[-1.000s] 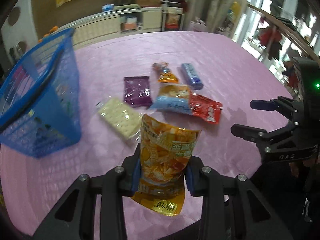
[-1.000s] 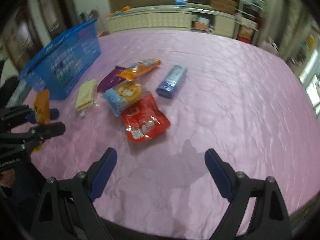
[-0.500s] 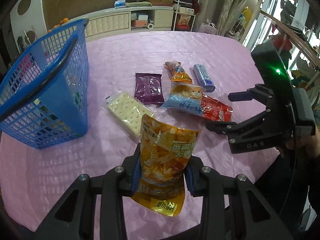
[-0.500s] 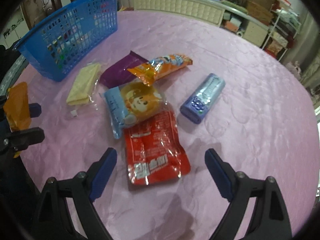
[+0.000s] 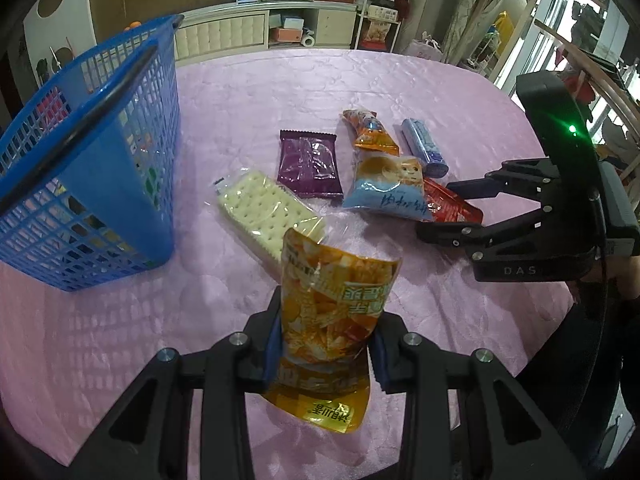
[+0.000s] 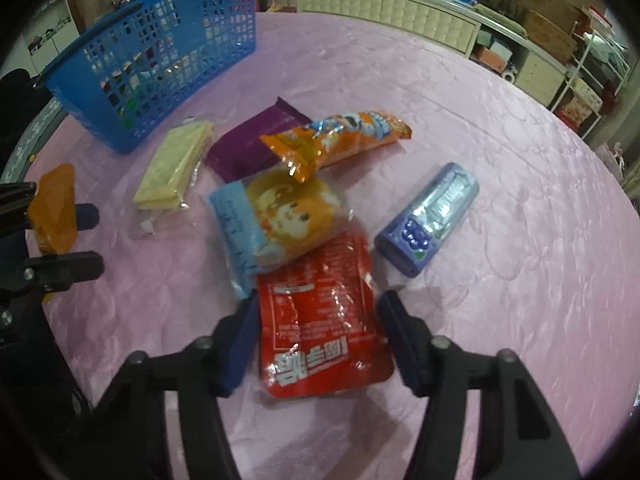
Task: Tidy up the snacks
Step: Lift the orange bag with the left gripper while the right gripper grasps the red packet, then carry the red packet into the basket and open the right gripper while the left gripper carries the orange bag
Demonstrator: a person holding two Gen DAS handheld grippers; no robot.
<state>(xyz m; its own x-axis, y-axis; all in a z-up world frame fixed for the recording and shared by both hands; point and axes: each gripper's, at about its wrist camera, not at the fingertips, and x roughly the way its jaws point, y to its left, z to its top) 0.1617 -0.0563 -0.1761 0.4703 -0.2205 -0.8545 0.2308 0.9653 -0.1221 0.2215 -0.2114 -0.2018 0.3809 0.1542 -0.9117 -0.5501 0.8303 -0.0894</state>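
My left gripper is shut on an orange chip bag, held upright above the pink table; the bag also shows at the left of the right wrist view. A blue mesh basket stands to its left. My right gripper straddles a red snack packet that lies flat on the cloth. Its jaws are closing, and the pads sit close against the packet's two sides without squeezing it. From the left wrist view the right gripper reaches down over the red packet.
Loose on the cloth lie a cracker pack, a purple packet, a light blue bag overlapping the red packet, an orange tube snack and a blue gum box. Cabinets and shelves stand beyond the table.
My right gripper swung in over the snack pile, sank onto the red packet and narrowed its jaws around it. The left gripper kept holding the orange bag nearly still.
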